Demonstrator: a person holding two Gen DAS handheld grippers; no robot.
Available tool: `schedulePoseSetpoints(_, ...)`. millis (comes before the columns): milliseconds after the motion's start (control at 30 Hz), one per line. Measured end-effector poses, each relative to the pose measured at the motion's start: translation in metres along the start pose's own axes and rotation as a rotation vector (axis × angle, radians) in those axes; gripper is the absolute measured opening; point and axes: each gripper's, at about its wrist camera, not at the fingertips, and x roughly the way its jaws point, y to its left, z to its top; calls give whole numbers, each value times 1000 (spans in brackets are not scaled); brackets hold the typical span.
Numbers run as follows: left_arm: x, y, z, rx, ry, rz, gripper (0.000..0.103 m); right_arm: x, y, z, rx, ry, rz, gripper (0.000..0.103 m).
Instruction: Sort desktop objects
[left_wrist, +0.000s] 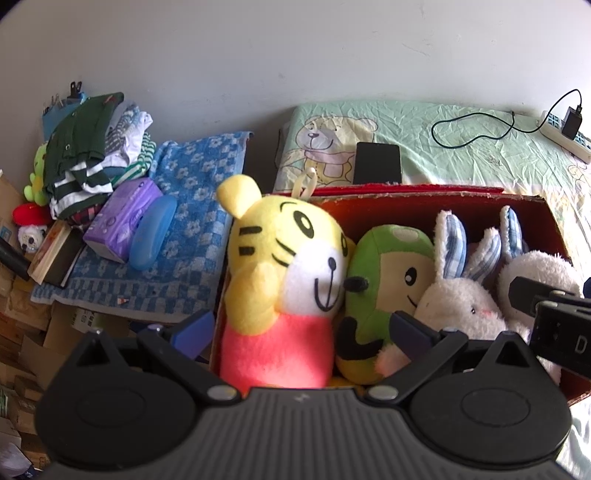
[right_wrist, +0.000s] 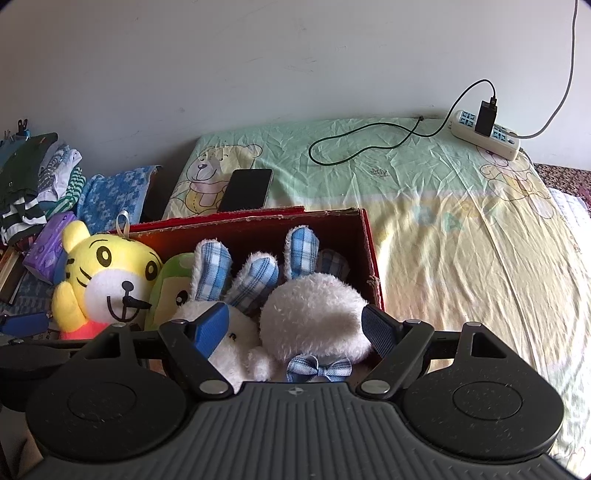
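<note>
- The red box (right_wrist: 371, 258) sits on the bed sheet (right_wrist: 461, 240), packed with four plush toys in a row; every toy of the task that shows lies inside it, directly ahead of both grippers.
- The yellow tiger plush (left_wrist: 284, 280) stands upright at the box's left end, its long axis vertical, head above the rim. It lies between the left gripper's (left_wrist: 303, 330) fingers, so the left hand is plainly the nearer one to it.
- The right-hand white rabbit (right_wrist: 314, 317) fills the box's right end, checked ears pointing away from the camera, bow (right_wrist: 319, 367) toward it. It sits between the right gripper's (right_wrist: 299, 326) fingers.
- The green plush (left_wrist: 388, 280) and a second white rabbit (left_wrist: 461, 306) are wedged between those two, touching their neighbours.
- Left fingers (left_wrist: 194, 328): spread wide, one either side of the tiger's pink body, gripping nothing; whether they touch it I cannot tell.
- Right fingers (right_wrist: 212, 325): likewise apart, straddling the rabbit, nothing clamped.
- Both grippers point level into the box, side by side; closing either should catch the toy in front of it.
- A phone (right_wrist: 245, 190) lies beyond the box.
</note>
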Motion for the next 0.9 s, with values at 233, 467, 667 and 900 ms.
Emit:
schedulePoseSetpoints(233, -3, 0, 0, 6, 8, -29, 101, -2, 0, 2, 5, 10, -2, 81)
schedulePoseSetpoints(467, -4, 3, -3, 2, 18, -55, 101, -2, 5, 0, -6, 19, -23, 82)
schedulePoseSetpoints(667, -9, 6, -7, -1, 8, -68, 101, -1, 9, -2, -9, 20, -35, 82)
schedulePoseSetpoints(900, -11, 8, -14, 3, -7, -100, 101, -3, 14, -7, -29, 1, -60, 82)
